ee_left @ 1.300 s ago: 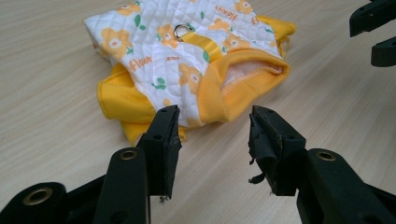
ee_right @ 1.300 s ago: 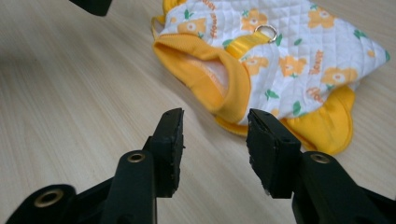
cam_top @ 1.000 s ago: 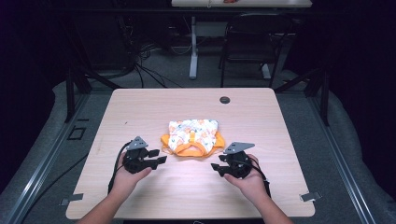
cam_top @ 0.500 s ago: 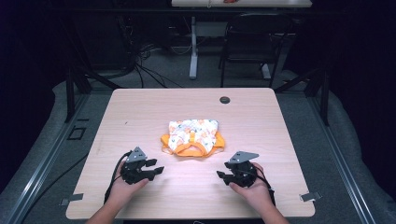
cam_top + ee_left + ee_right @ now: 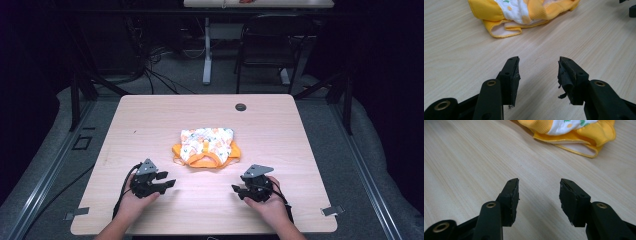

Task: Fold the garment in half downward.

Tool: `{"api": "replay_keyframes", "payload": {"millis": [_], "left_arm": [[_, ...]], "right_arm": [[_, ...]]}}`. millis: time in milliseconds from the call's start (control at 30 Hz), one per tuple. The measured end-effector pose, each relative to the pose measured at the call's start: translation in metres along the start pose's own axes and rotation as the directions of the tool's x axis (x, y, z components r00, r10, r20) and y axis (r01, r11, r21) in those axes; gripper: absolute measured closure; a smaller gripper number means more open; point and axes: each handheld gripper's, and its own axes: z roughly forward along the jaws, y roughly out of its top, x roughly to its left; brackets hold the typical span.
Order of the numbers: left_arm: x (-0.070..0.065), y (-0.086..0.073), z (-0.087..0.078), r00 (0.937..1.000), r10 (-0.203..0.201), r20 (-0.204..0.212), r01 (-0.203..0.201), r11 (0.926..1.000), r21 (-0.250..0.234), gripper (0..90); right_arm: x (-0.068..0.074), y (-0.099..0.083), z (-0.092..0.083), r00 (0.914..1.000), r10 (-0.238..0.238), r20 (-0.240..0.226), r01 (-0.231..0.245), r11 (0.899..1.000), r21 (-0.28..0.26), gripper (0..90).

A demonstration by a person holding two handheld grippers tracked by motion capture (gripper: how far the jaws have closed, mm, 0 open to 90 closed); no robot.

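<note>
While 2 tongs gape (empty), 1 garment (image 5: 206, 146) lies btwn.

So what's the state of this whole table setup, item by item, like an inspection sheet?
Surface: pale wooden table, with a small dark round fitting near its far edge.
Job's things: one folded garment, yellow-orange with a white printed panel, lying at mid-table, untouched.
Clutter: nothing seen.
Grippers: left gripper and right gripper are each held in a hand low over the near part of the table, either side of the garment. Both have their fingers apart with nothing between them; the right one's have just been opening.
Cables: a black cable trails from the left gripper; more lie on the floor beyond the table.
Surroundings: dark room, a chair and a second table behind.
</note>
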Motion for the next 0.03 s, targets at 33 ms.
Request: {"api": "replay_keyframes", "payload": {"millis": [33], "left_arm": [[-0.0002,0.0001,0.0003,1.0,-0.005,0.001,0.005,1.0,-0.005,51.4]], "right_arm": [[0.0007,0.0001,0.0002,1.0,-0.005,0.004,0.005,1.0,0.002,49.2]]}}
